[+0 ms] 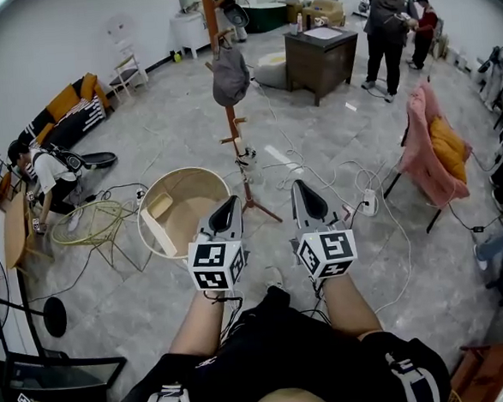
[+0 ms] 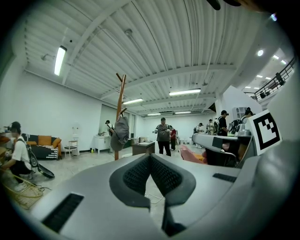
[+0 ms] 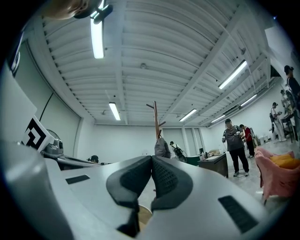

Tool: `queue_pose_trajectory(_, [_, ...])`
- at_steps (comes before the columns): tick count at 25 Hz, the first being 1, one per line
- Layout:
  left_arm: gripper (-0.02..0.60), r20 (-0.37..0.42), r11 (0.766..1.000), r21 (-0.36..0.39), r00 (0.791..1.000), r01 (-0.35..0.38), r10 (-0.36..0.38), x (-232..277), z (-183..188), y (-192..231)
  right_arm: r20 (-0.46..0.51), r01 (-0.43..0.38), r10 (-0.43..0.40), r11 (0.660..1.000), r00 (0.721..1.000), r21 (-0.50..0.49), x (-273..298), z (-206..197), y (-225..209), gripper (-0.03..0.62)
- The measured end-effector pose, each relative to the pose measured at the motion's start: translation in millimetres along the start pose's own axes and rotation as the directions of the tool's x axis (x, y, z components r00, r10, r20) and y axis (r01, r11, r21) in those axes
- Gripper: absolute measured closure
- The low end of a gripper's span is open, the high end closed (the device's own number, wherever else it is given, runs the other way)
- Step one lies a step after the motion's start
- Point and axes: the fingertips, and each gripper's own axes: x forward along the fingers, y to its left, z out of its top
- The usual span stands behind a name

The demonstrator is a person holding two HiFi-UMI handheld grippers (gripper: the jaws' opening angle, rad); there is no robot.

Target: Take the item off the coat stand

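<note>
Grey item (image 1: 230, 75): hung high on coat stand (image 1: 231, 124). Left gripper (image 1: 231, 201), right gripper (image 1: 301, 185): well short of coat stand, fingers pressed together, nothing held. Approach first; part fingers, pinch fabric low, lift upward, then draw away from coat stand

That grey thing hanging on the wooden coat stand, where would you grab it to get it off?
Probably near the top of the grey item, where it narrows against the coat stand. It hangs limp on the stand's near side in the head view, so come from that side, pinch the upper part with the fingers and lift upward.
</note>
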Motion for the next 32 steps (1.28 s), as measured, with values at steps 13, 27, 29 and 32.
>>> queue_pose_trajectory(13, [0.566, -0.005, 1.000, -0.001, 1.000, -0.001, 0.001, 133, -4, 63, 0.007, -0.032, 0.032, 0.999, 0.999, -0.005, 139, -27, -53, 0.579])
queue_pose_trajectory(27, [0.566, 0.025, 0.999, -0.020, 0.999, -0.025, 0.026, 297, 27, 186, 0.043, -0.074, 0.075, 0.997, 0.996, -0.028, 344, -27, -96, 0.579])
queue_pose_trajectory(29, [0.566, 0.029, 0.999, -0.019, 0.999, -0.027, 0.027, 318, 31, 206, 0.065, -0.091, 0.093, 0.995, 0.994, -0.030, 371, -24, -98, 0.579])
queue_pose_trajectory(32, [0.566, 0.029, 0.999, -0.026, 0.999, -0.033, 0.034, 346, 34, 229, 0.092, -0.154, 0.156, 0.988, 0.983, -0.029, 405, -18, -96, 0.478])
